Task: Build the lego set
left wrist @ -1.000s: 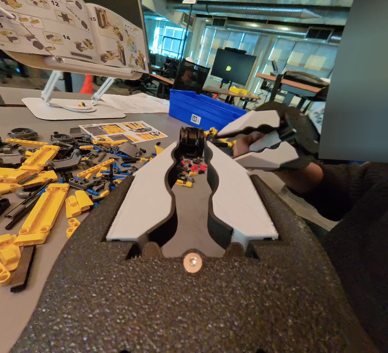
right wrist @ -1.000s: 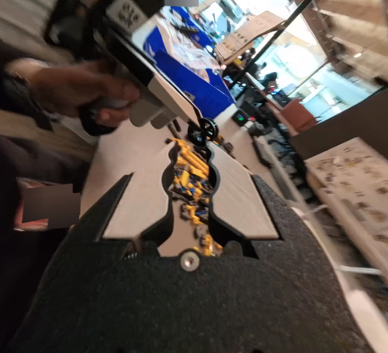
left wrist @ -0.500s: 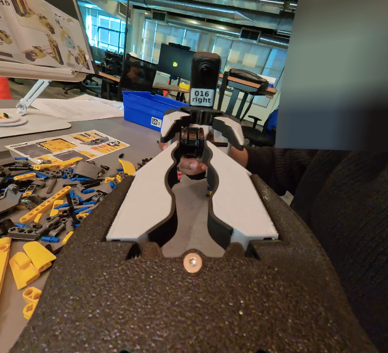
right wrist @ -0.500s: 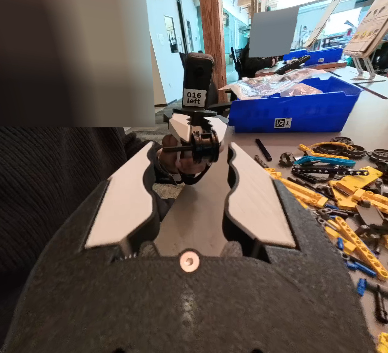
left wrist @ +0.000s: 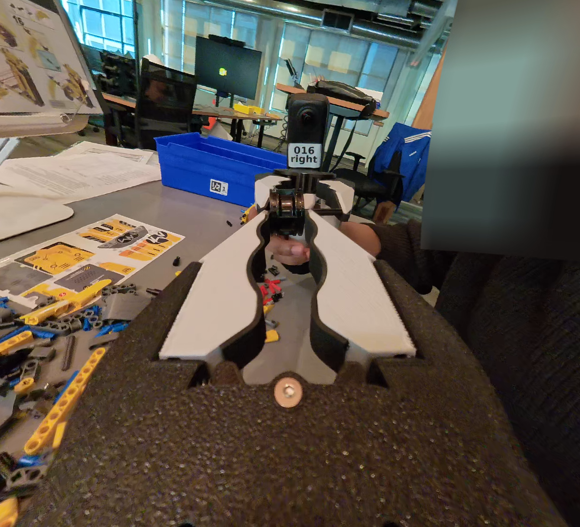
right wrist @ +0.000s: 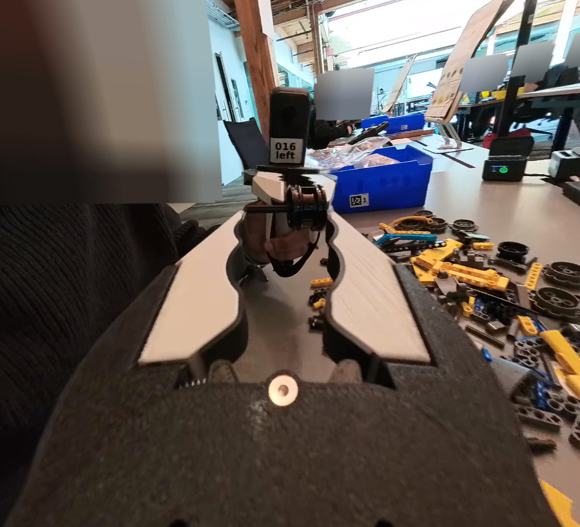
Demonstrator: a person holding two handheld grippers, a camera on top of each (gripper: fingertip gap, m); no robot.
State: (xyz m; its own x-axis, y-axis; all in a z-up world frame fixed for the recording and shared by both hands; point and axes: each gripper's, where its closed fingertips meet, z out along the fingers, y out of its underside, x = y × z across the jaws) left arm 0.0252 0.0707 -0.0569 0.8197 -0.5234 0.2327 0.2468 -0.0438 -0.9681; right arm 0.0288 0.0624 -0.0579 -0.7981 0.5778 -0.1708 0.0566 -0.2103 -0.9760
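A large blurred patch covers the upper right of the left wrist view and the upper left of the right wrist view, with smaller grey patches farther back, so only a dark ribbed sleeve of the person shows. The left tongs pinch a black wheel hub between their tips, held above the grey worktop. In the right wrist view the same hub shows side-on with a thin black axle sticking out of it towards the left of the picture. The right tongs stand spread, their tips either side of the hub and axle and touching neither so far as can be seen; whether the axle runs fully through the hub is hidden. A hand gripping the far tool shows only in part behind the hub. A blue bin stands on the worktop past the tongs; the right wrist view shows crumpled clear plastic bags inside it, their contents unreadable. The bin bears a small white sticker with a square code on its front, and each tool's upright black camera carries a white label. Loose yellow, black and blue building pieces lie scattered on the worktop, cut off at the picture edges, with a printed sticker sheet beside them and an instruction booklet propped on a stand, only partly in view.
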